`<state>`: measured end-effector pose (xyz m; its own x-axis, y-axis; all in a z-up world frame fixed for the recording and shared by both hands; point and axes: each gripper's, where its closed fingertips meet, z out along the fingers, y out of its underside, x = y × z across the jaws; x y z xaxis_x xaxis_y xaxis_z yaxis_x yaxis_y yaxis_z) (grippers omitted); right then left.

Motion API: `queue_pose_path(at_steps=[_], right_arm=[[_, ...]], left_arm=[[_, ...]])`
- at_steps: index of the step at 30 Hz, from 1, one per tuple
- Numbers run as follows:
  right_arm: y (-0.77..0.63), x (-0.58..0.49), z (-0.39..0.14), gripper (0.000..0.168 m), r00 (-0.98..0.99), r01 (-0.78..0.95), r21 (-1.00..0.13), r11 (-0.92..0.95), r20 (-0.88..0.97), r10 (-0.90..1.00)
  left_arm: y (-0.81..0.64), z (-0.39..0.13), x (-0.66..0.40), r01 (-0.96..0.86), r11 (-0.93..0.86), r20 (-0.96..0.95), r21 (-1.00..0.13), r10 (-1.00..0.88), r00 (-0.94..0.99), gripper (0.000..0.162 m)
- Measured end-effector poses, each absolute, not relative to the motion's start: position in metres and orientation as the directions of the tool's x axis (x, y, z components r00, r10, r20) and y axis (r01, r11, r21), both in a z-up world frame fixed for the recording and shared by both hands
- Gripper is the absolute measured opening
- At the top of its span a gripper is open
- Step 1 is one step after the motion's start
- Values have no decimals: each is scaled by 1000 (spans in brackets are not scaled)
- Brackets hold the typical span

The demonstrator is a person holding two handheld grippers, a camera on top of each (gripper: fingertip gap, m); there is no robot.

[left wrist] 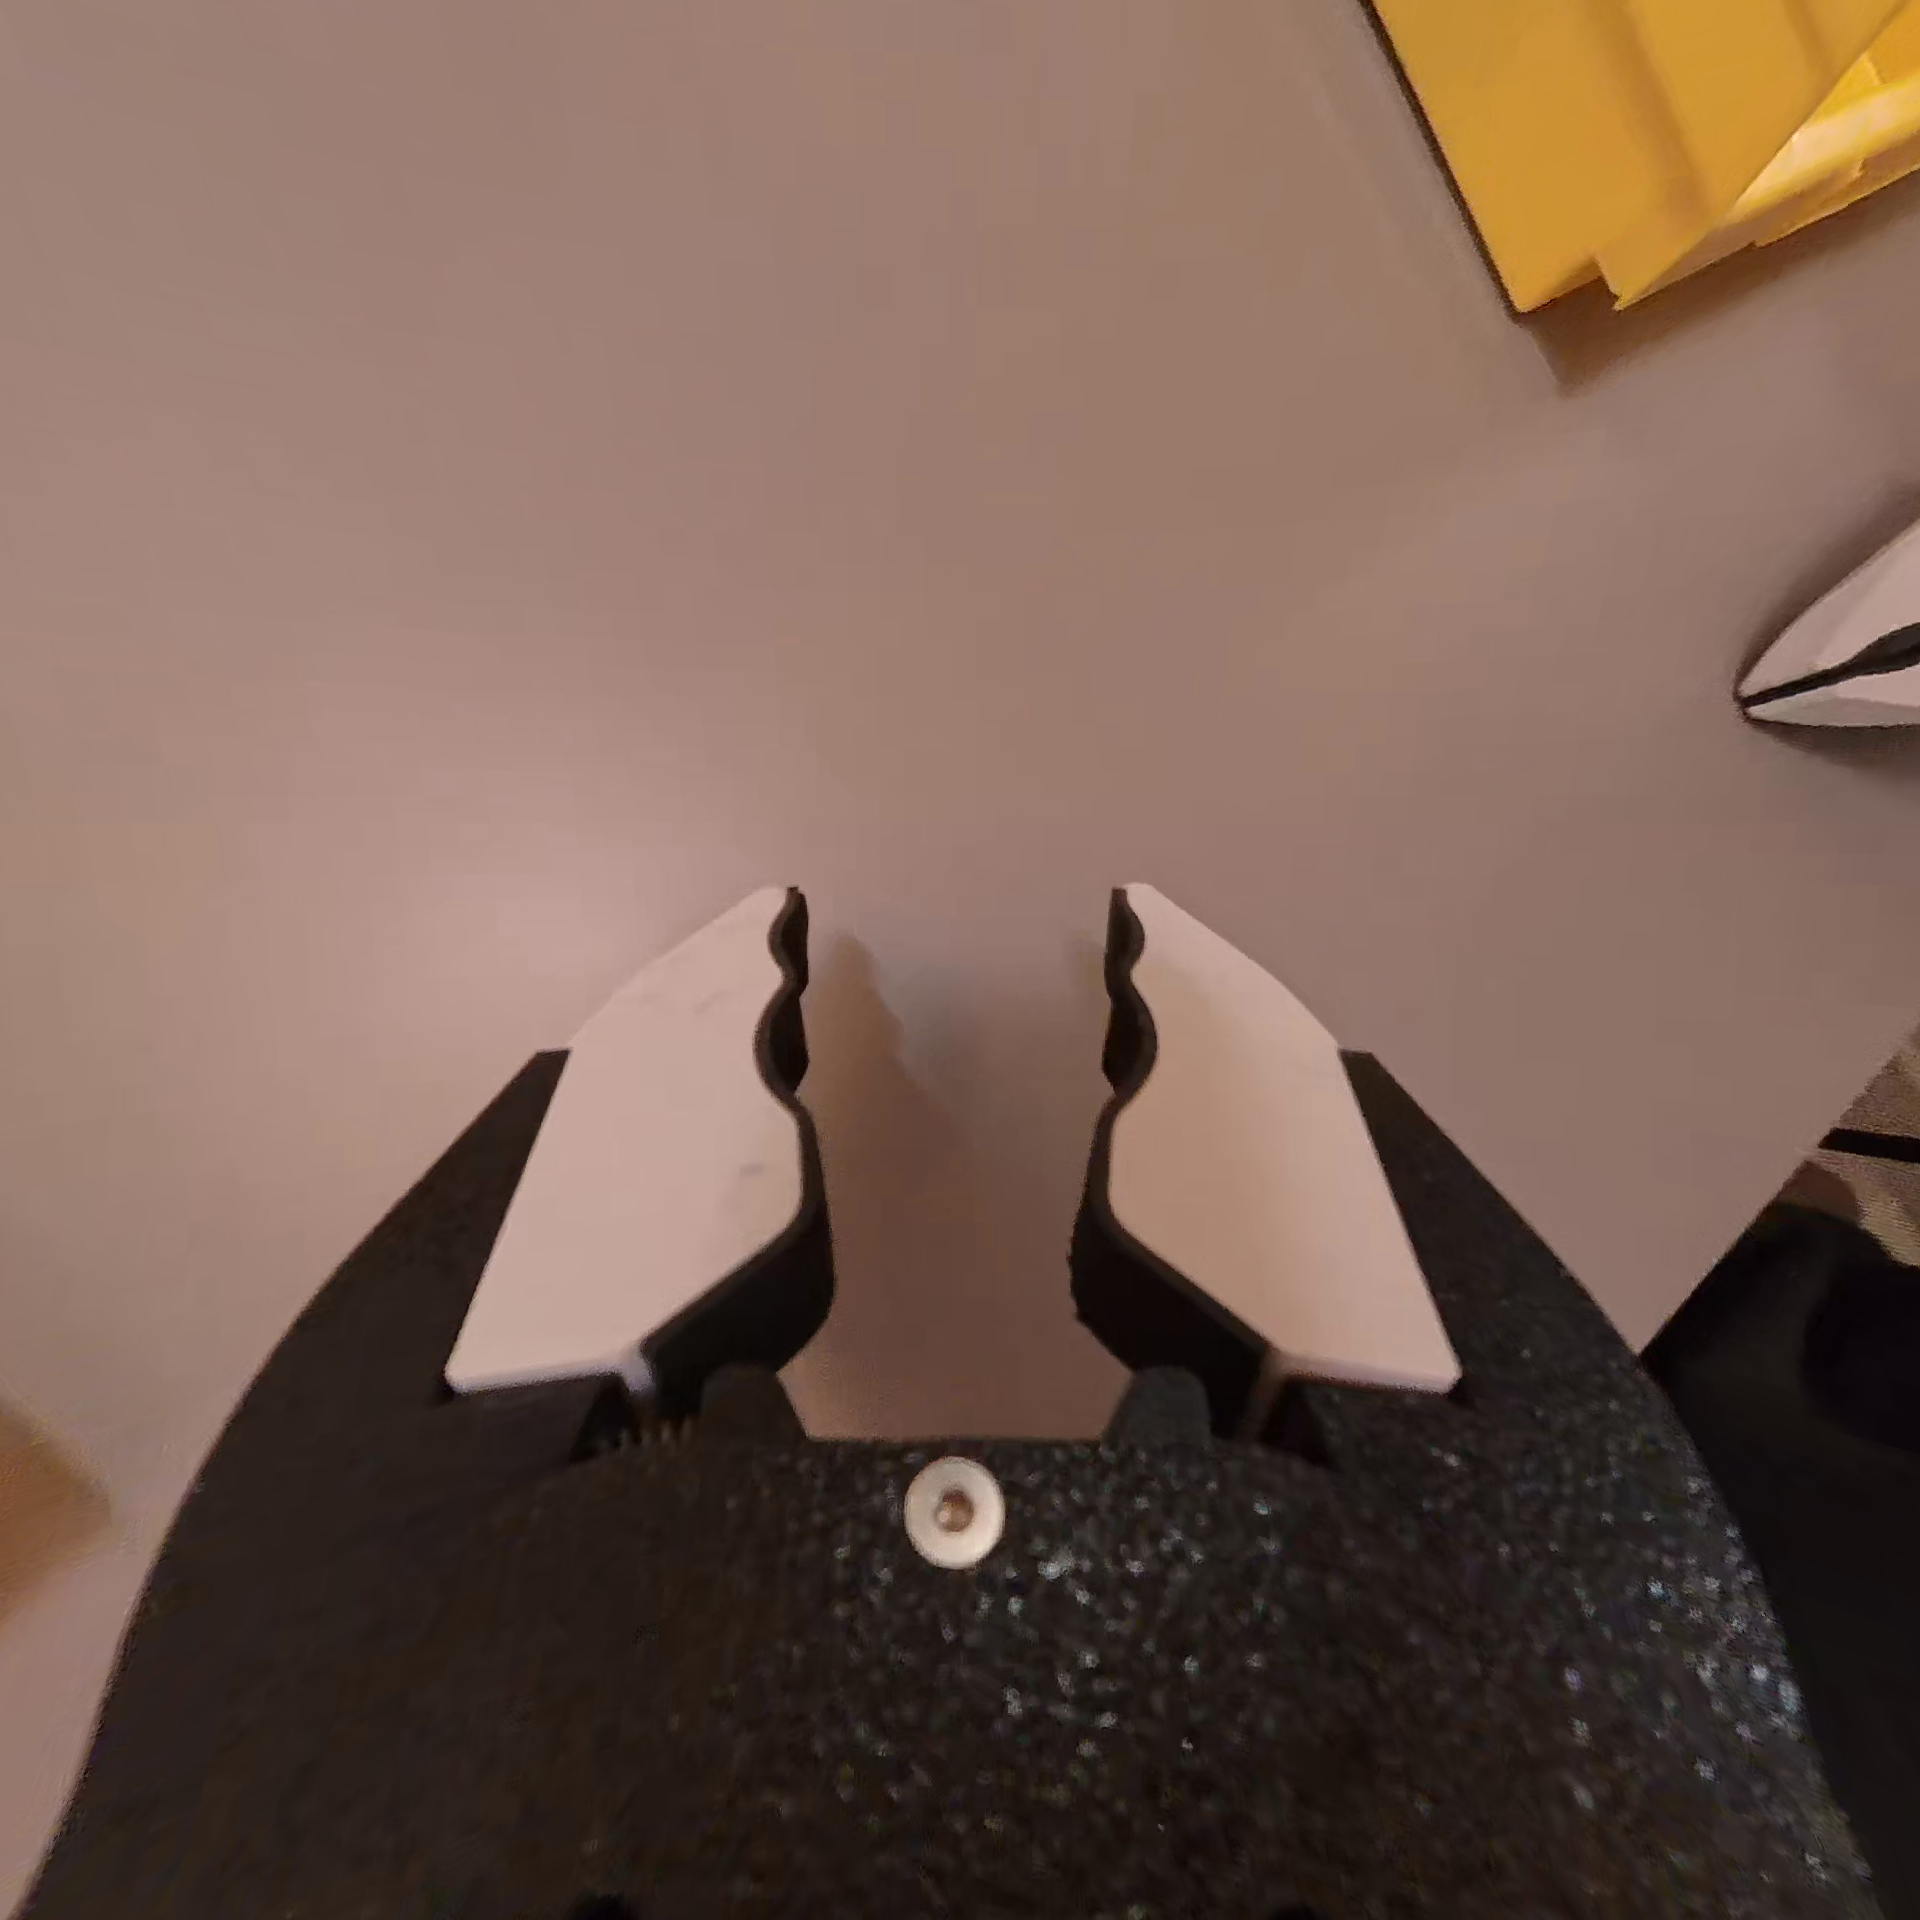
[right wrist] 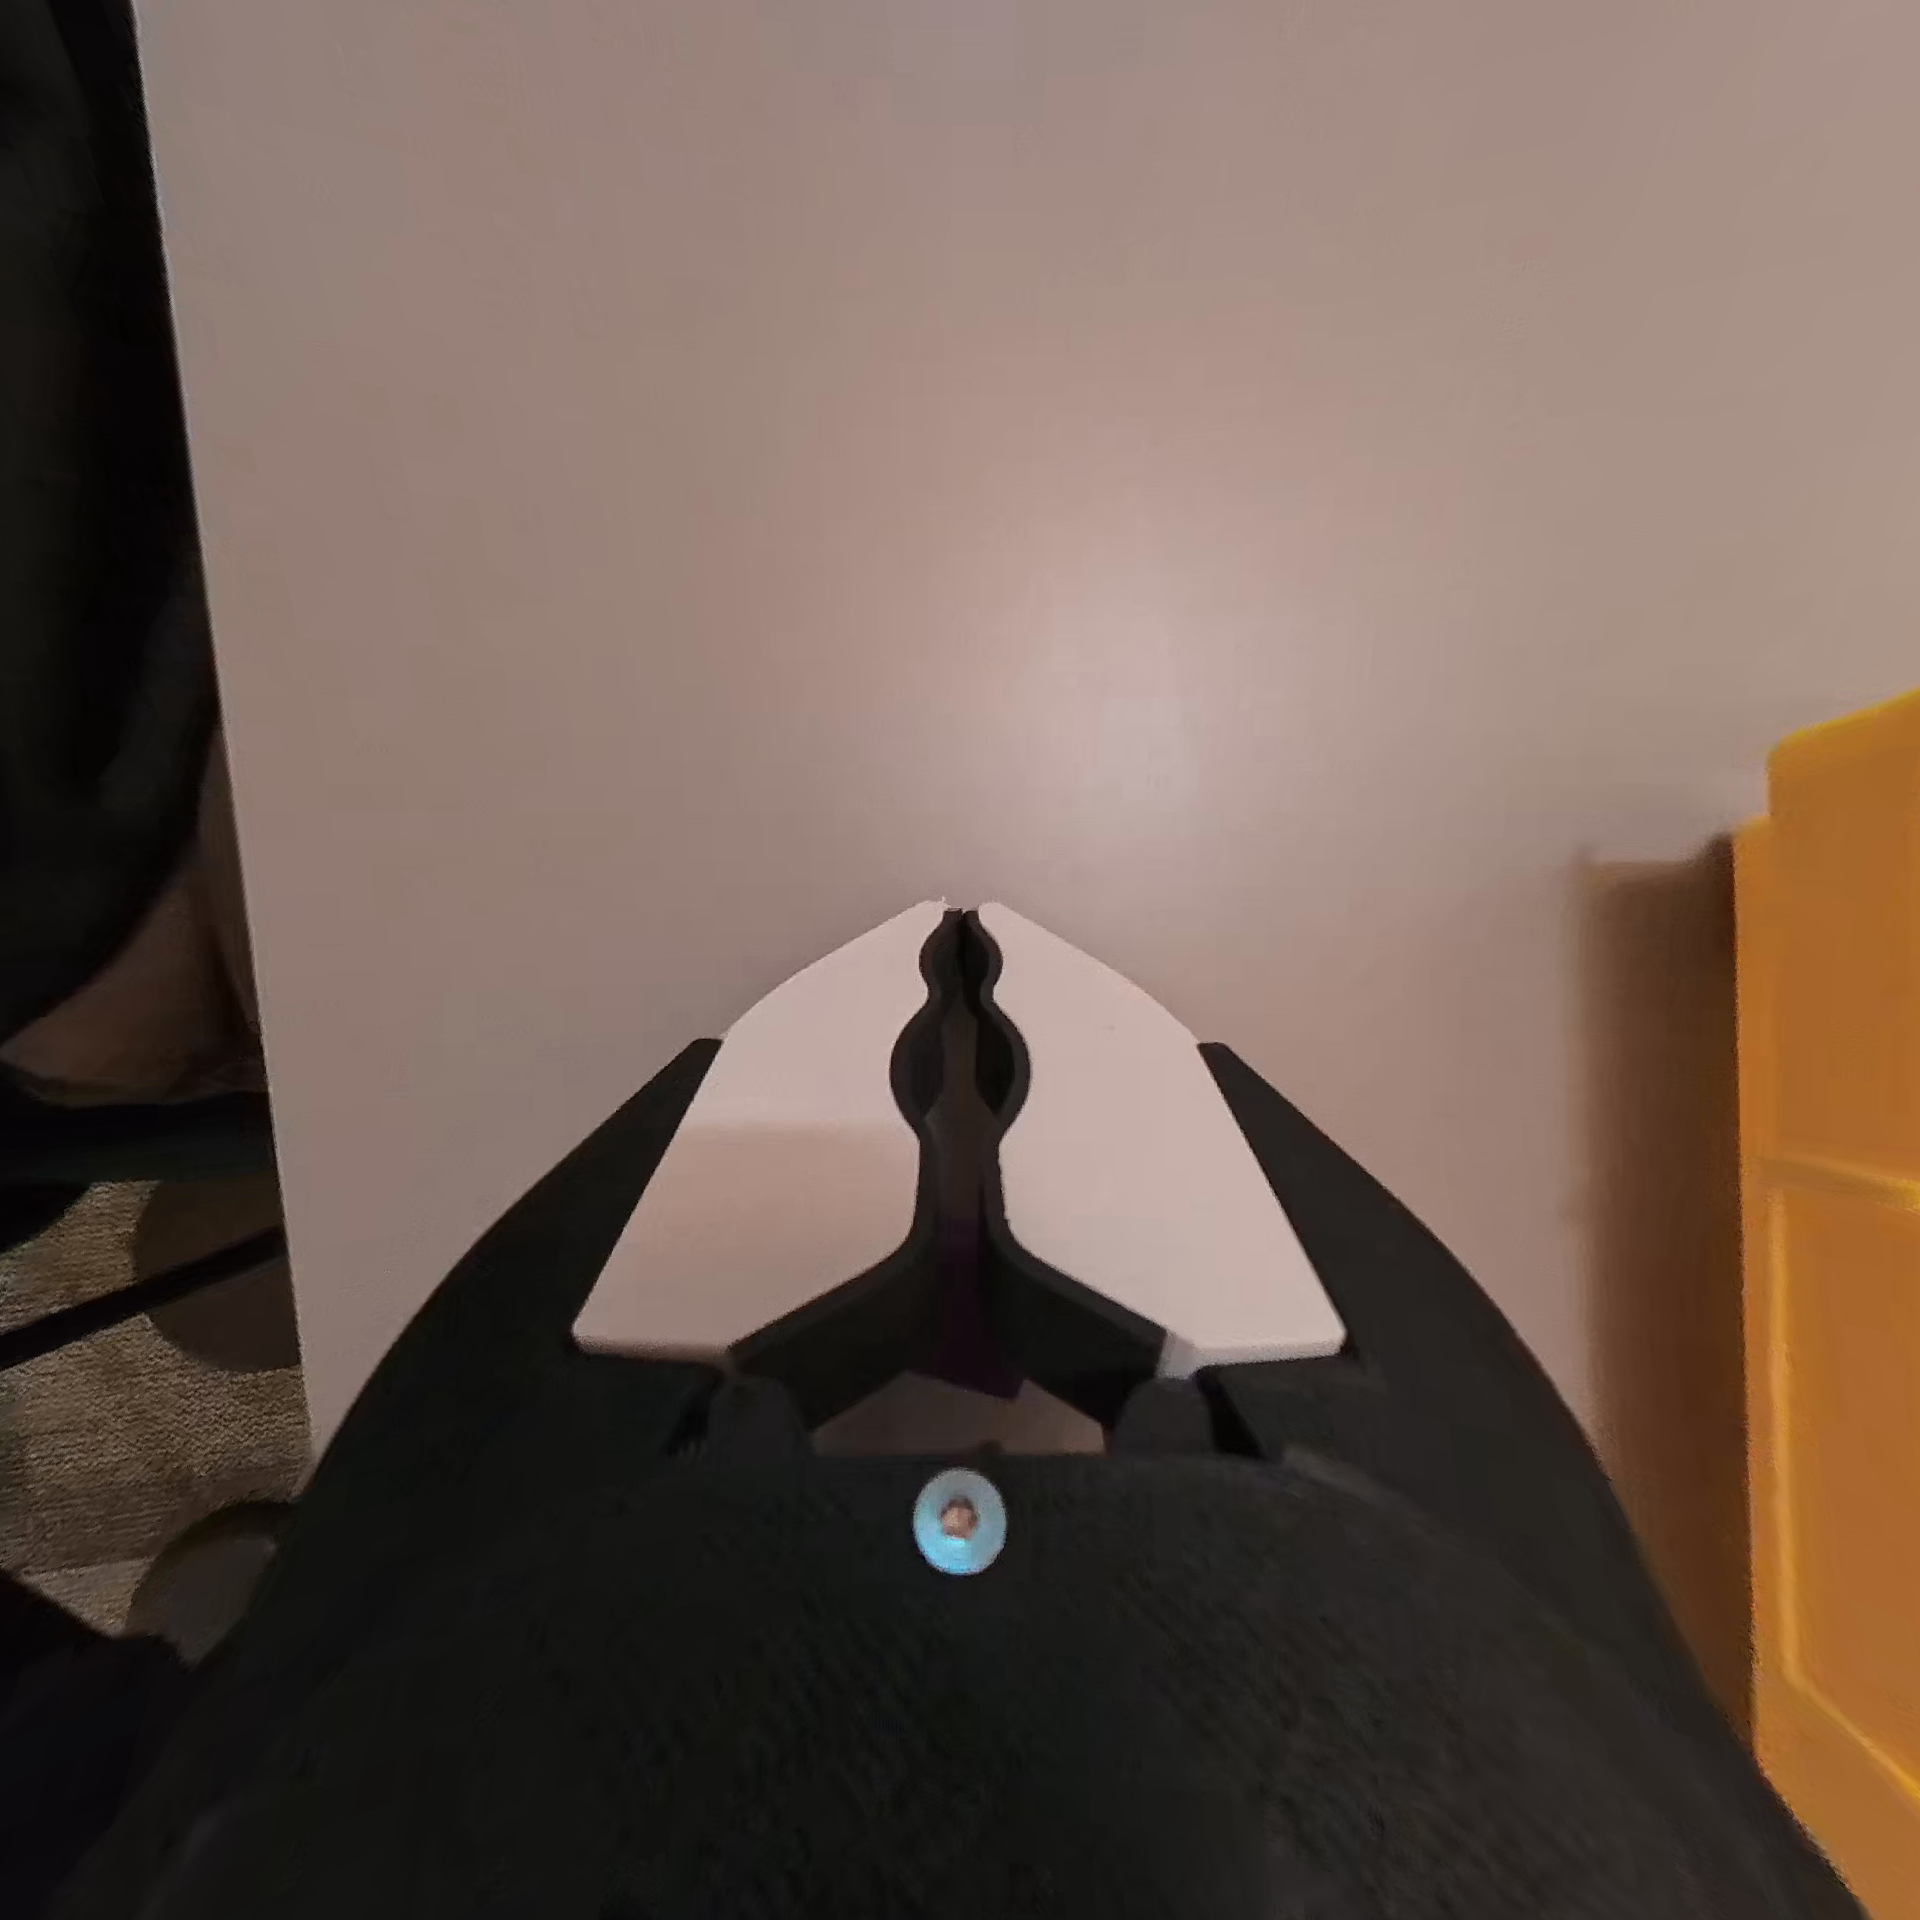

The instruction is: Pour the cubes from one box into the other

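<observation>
My left gripper (left wrist: 956, 909) is open and empty above a bare grey table. A yellow box (left wrist: 1662, 135) lies at the top right corner of the left wrist view, far from the fingers. My right gripper (right wrist: 961, 912) is shut with nothing between its tips; its closed tips also show at the right edge of the left wrist view (left wrist: 1808, 686). A yellow box (right wrist: 1839, 1195) stands at the right edge of the right wrist view, beside the gripper and apart from it. No cubes are visible.
The grey table (left wrist: 727, 468) fills most of both views. Its left edge (right wrist: 208, 727) shows in the right wrist view, with dark objects and carpet (right wrist: 104, 1351) beyond. A dark area (left wrist: 1808, 1382) lies past the table's edge at the lower right of the left wrist view.
</observation>
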<state>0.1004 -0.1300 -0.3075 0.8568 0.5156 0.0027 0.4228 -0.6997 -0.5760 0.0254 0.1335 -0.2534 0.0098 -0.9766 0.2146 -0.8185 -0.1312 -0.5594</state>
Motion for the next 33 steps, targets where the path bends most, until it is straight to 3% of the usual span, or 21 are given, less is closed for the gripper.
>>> queue_pose_path(at_steps=[1,4,6,11,15,19,22,26,30,33], right_arm=[[-130,105,-308,1,859,434,-562,-704,25,511],[-131,123,-304,1,884,426,-515,-744,62,463],[-126,130,-289,1,895,406,-555,-726,80,439],[-127,157,-247,40,967,235,-708,-666,100,235],[-151,167,-242,67,962,271,-685,-676,214,168],[-159,159,-229,68,928,367,-735,-570,326,177],[-160,146,-224,70,927,374,-792,-482,306,216],[-169,151,-236,82,937,348,-791,-503,270,223],[-171,147,-242,80,936,319,-828,-461,198,291],[-173,158,-258,77,945,305,-790,-533,180,274]], left_arm=[[126,-256,30,-822,-144,233,-551,-972,14,52],[96,-262,52,-841,-147,277,-521,-961,-4,51],[73,-260,73,-840,-118,279,-530,-960,-41,51],[24,-240,128,-753,-56,222,-655,-968,-121,55],[10,-224,156,-655,-81,185,-751,-979,-90,58],[-5,-206,177,-559,-210,295,-802,-954,-63,59],[-9,-196,181,-502,-191,258,-844,-964,-67,59],[-16,-199,177,-493,-190,257,-849,-964,-71,60],[-18,-192,171,-475,-195,281,-858,-953,-116,60],[-17,-191,162,-450,-182,282,-874,-945,-166,59]])
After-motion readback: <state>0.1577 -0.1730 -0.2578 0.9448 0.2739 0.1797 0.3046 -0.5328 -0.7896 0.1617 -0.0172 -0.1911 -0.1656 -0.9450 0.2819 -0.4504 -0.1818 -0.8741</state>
